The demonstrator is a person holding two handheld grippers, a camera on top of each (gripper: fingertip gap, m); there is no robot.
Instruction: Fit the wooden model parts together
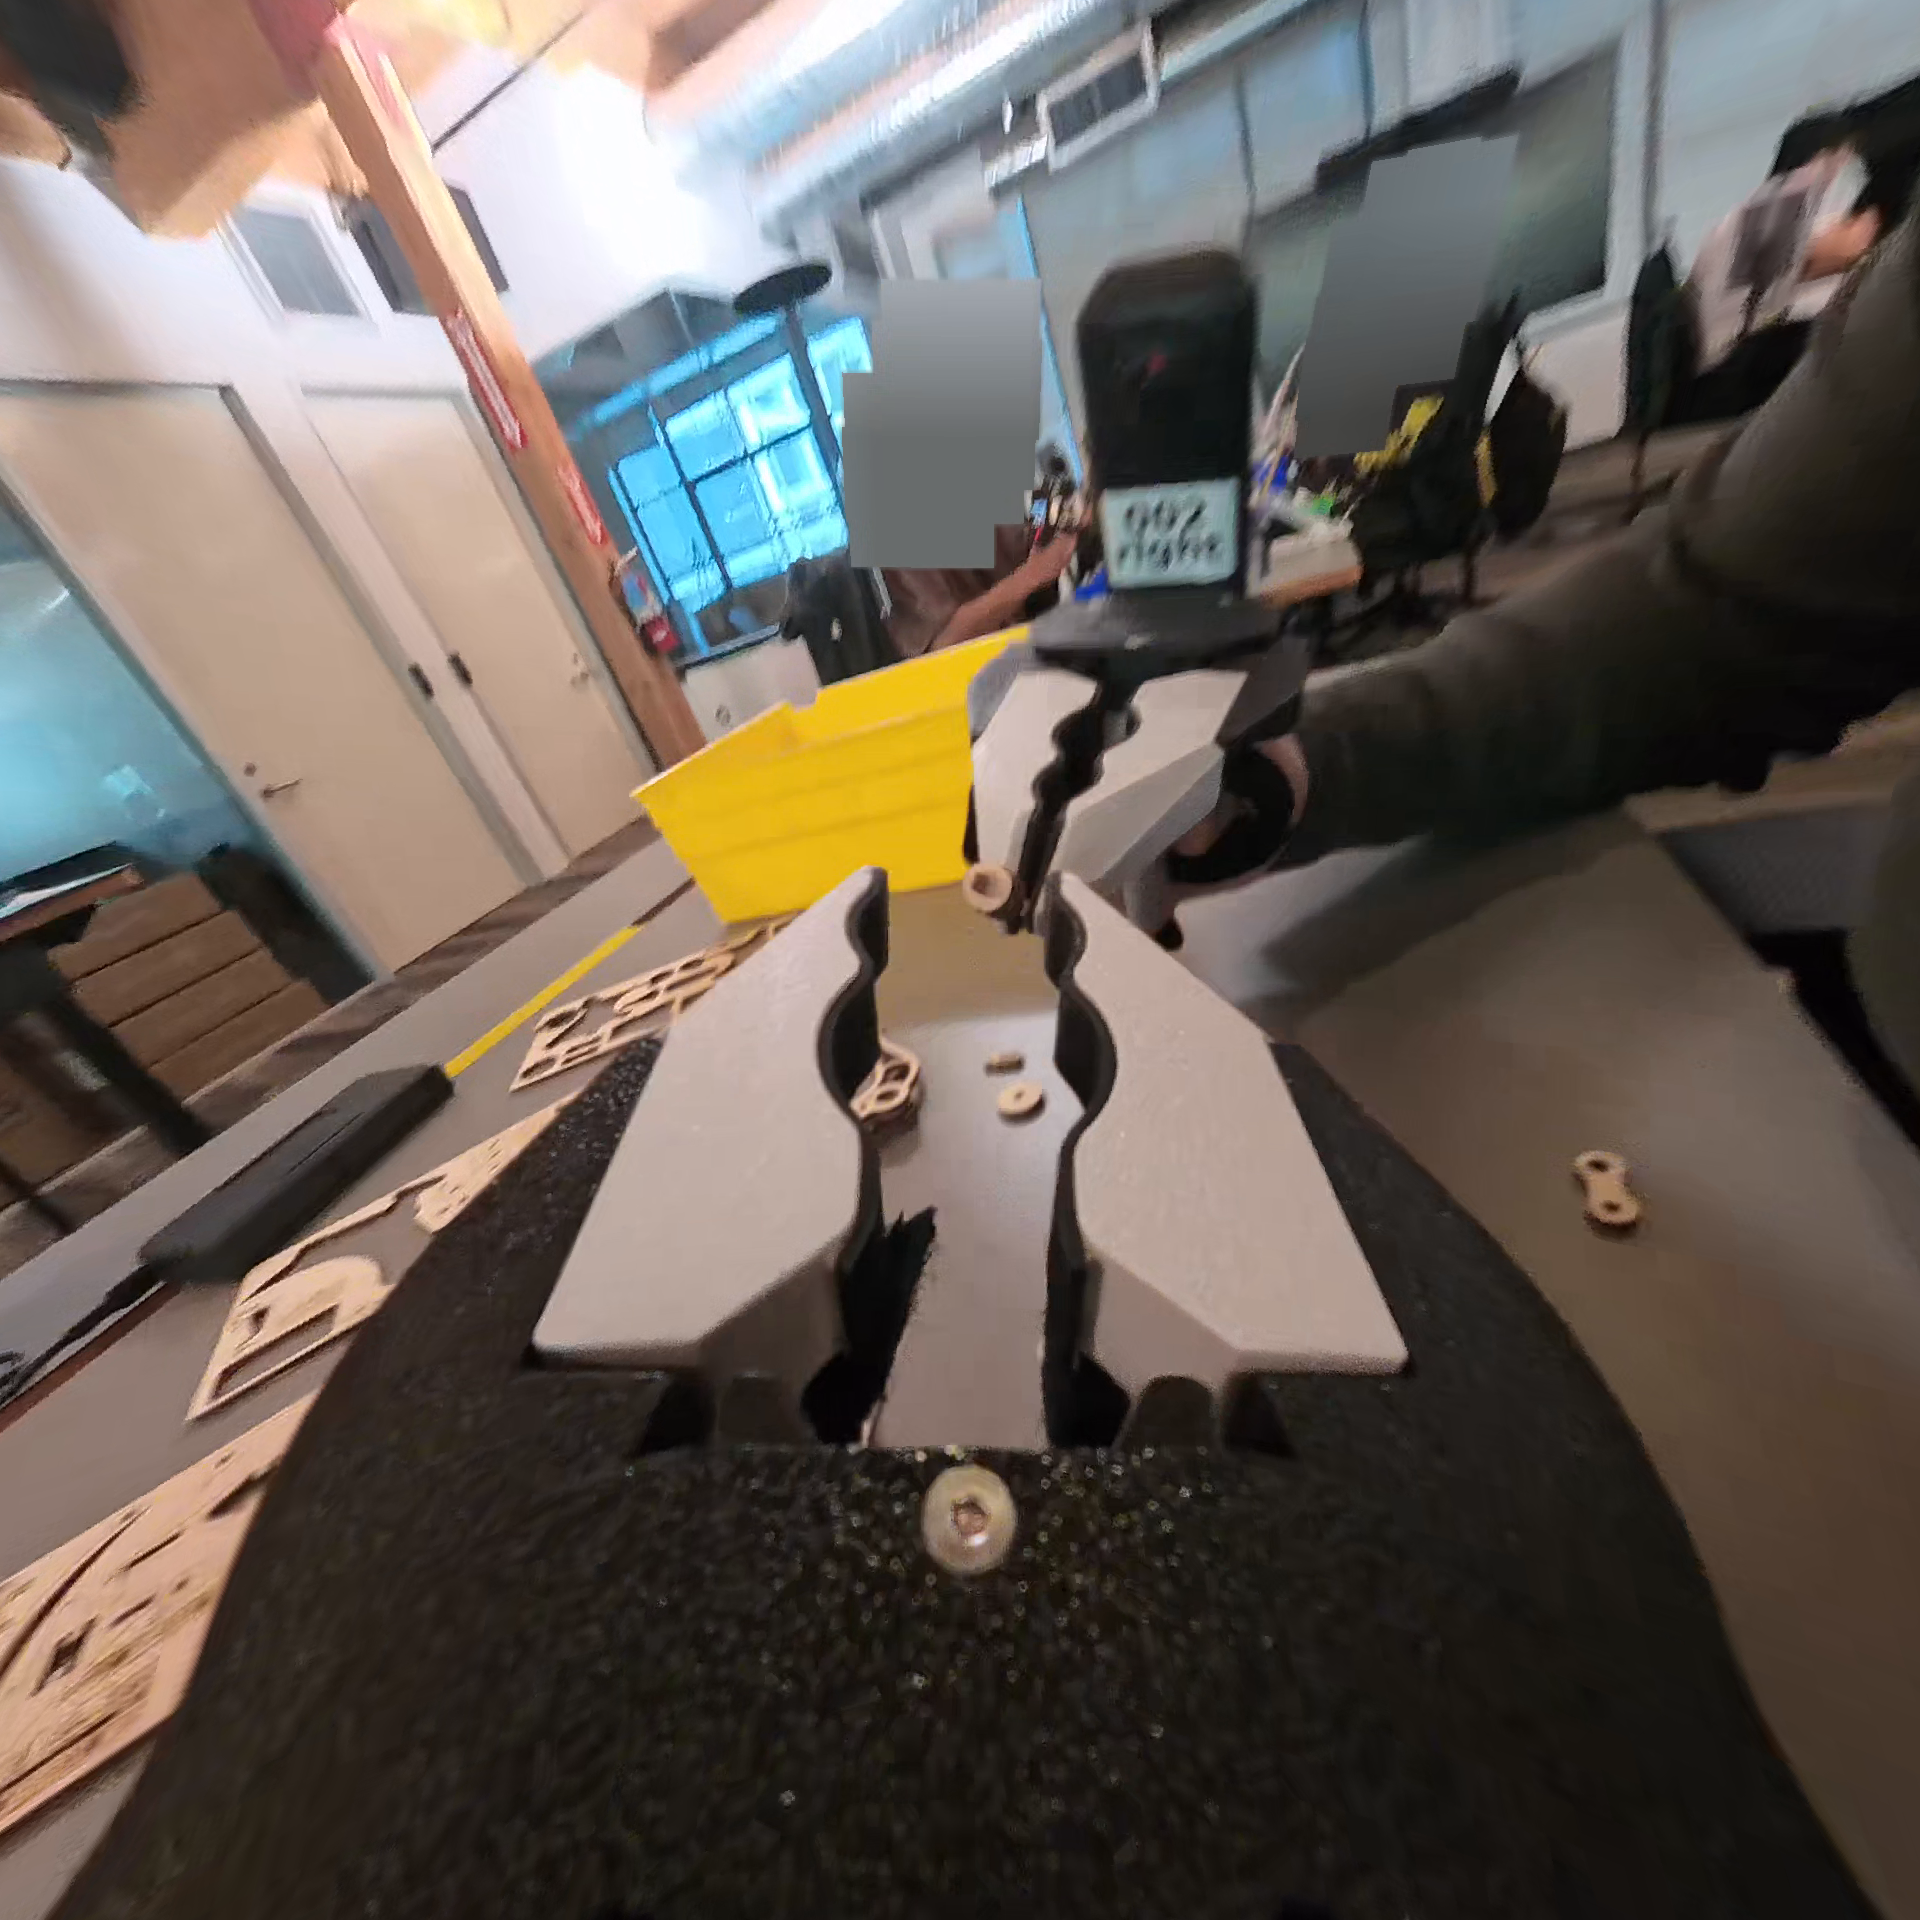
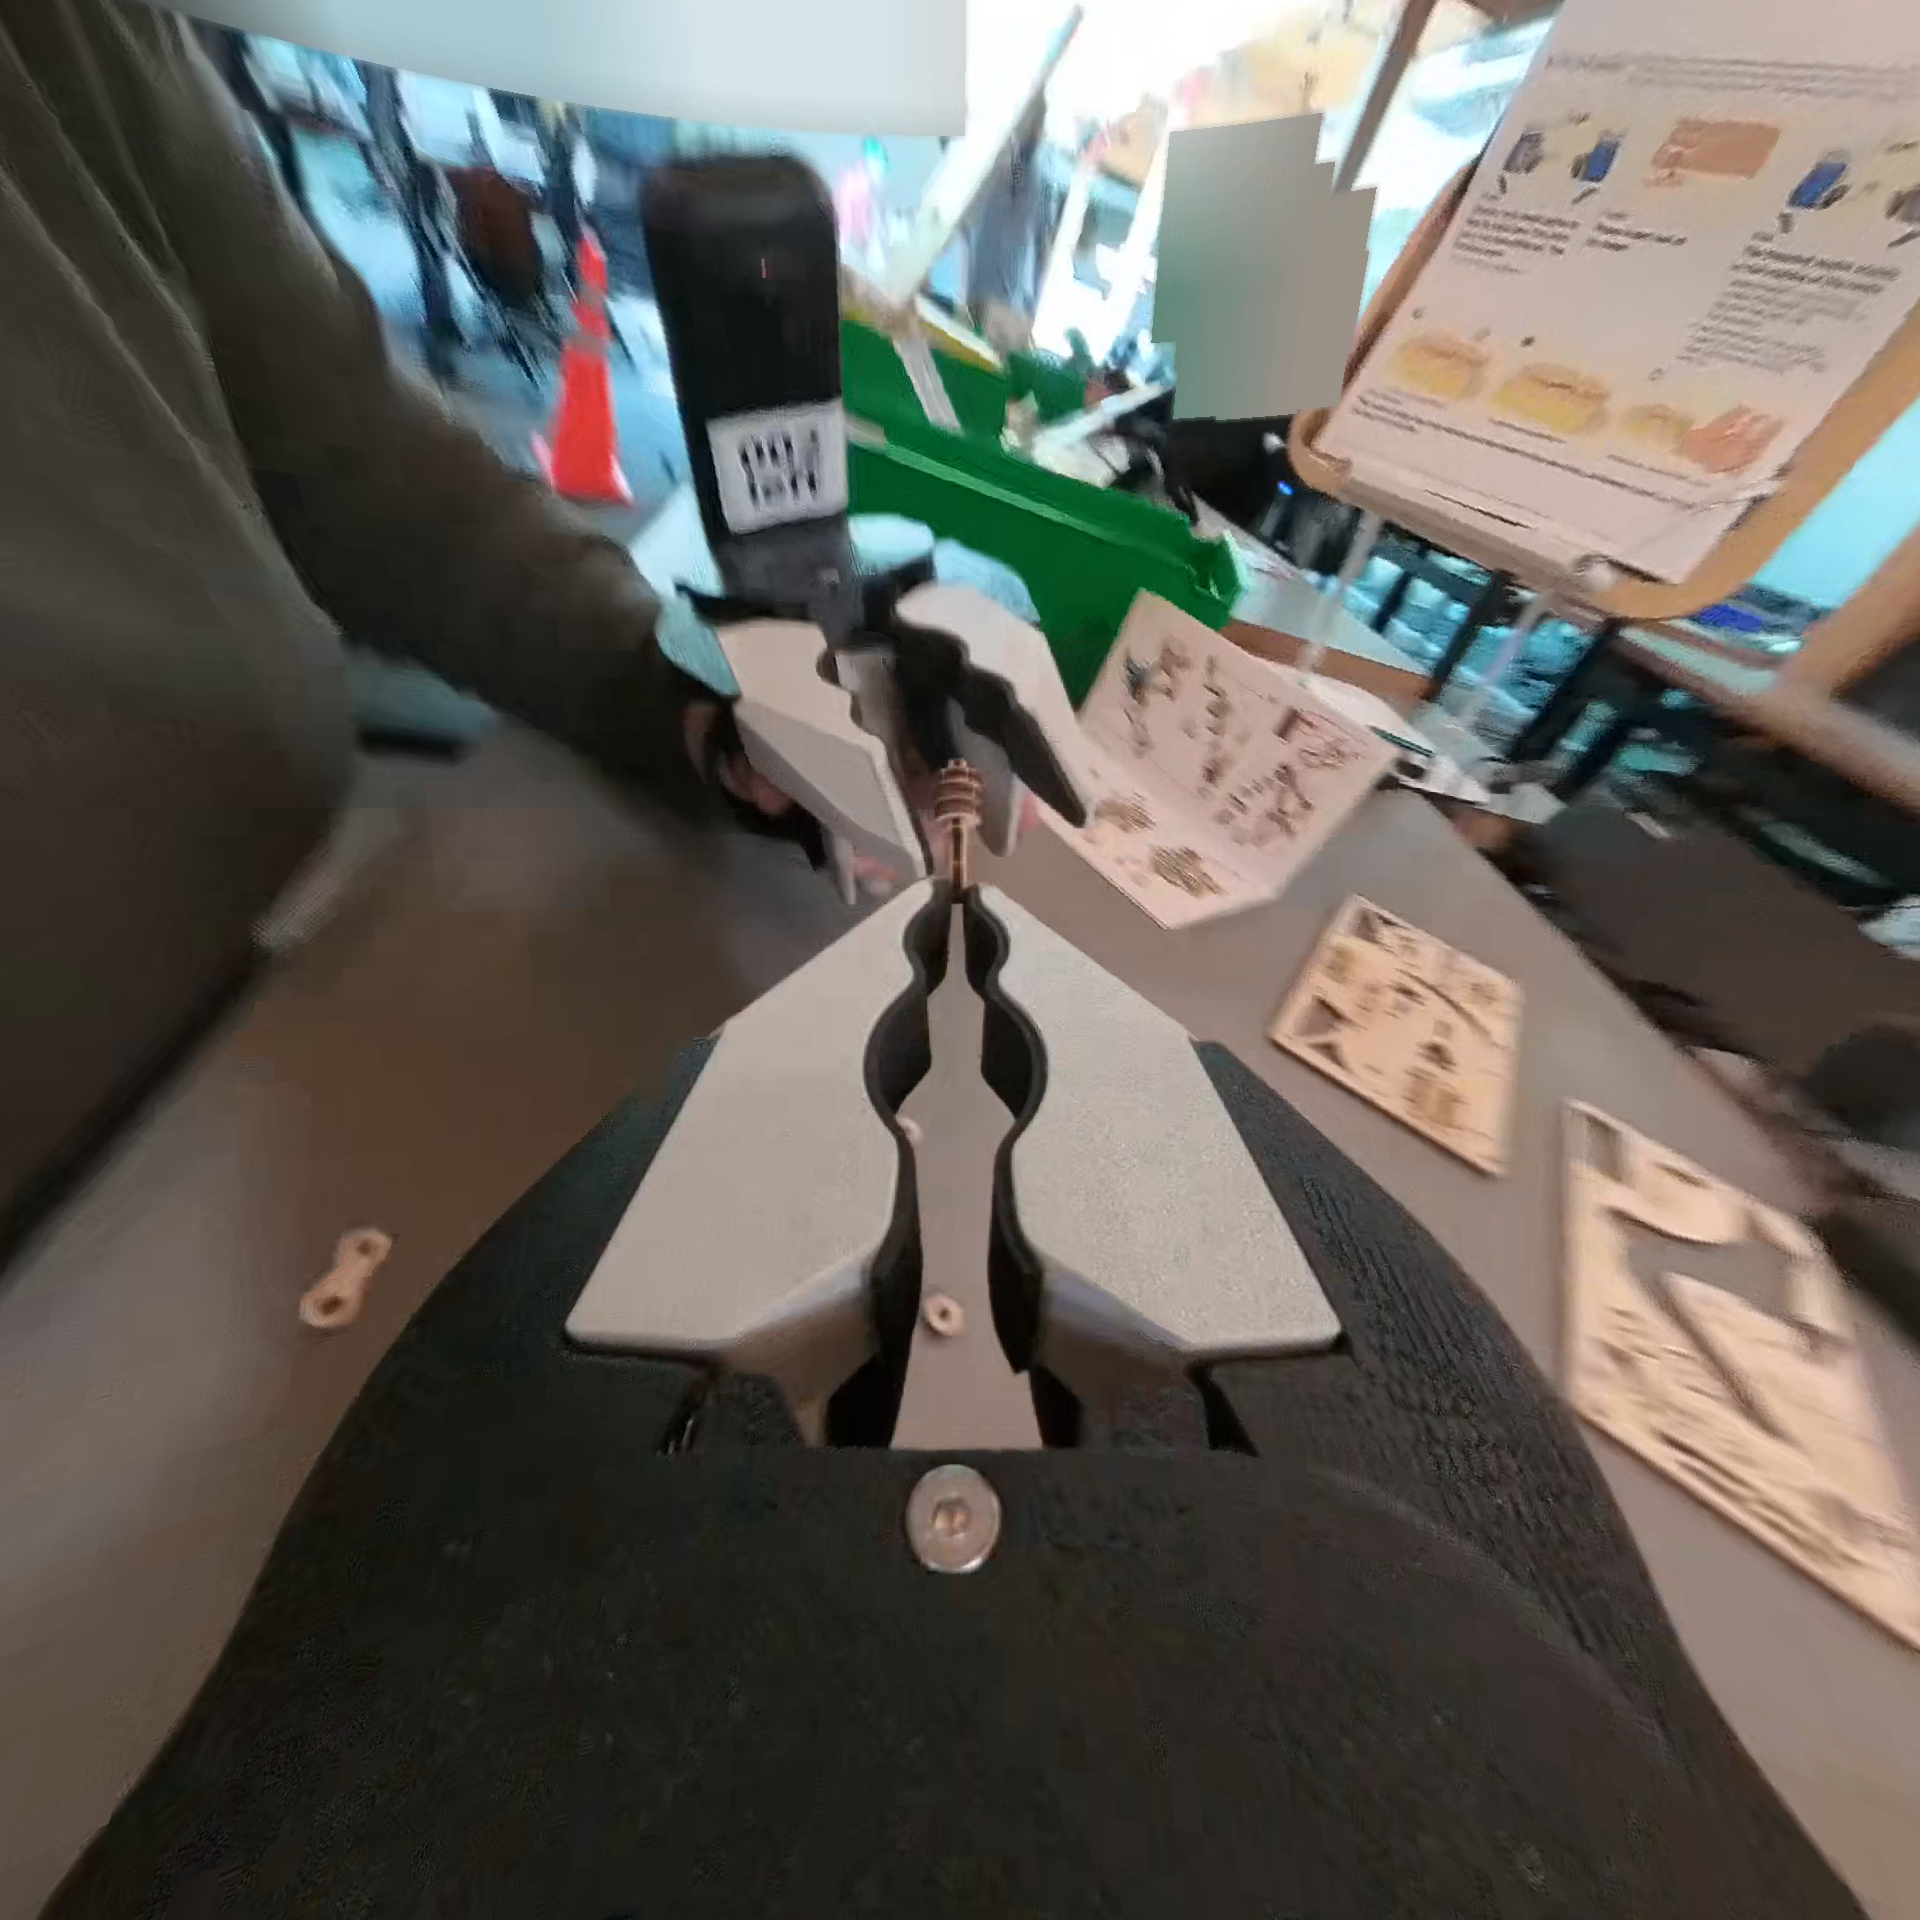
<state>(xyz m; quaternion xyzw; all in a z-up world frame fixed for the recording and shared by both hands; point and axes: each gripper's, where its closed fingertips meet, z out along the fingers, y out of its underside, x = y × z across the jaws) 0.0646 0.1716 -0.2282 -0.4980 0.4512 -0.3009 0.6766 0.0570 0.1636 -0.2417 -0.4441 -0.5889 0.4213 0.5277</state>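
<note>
My right gripper (image 2: pixel 956 899) is shut on a small wooden part (image 2: pixel 957 805), a round piece with a hole on a thin pin that sticks out past its tips. In the left wrist view this part (image 1: pixel 987 888) sits at the right gripper's (image 1: pixel 1023 914) tips, just in front of my left gripper (image 1: pixel 966 904). The left gripper is open with a wide gap. A stacked wooden link piece (image 1: pixel 888 1086) lies beside its left finger's pad; I cannot tell if they touch. Two small wooden washers (image 1: pixel 1021 1099) lie on the grey table below. The left gripper (image 2: pixel 940 847) faces the right one.
A yellow bin (image 1: pixel 821 800) stands behind. Cut-out wooden sheets (image 1: pixel 301 1309) and a black block (image 1: pixel 301 1164) lie left. A loose wooden link (image 1: pixel 1607 1202) lies right. An instruction booklet (image 2: pixel 1216 758), more sheets (image 2: pixel 1403 1039), a green bin (image 2: pixel 1039 530) and a clipboard stand (image 2: pixel 1662 260) show.
</note>
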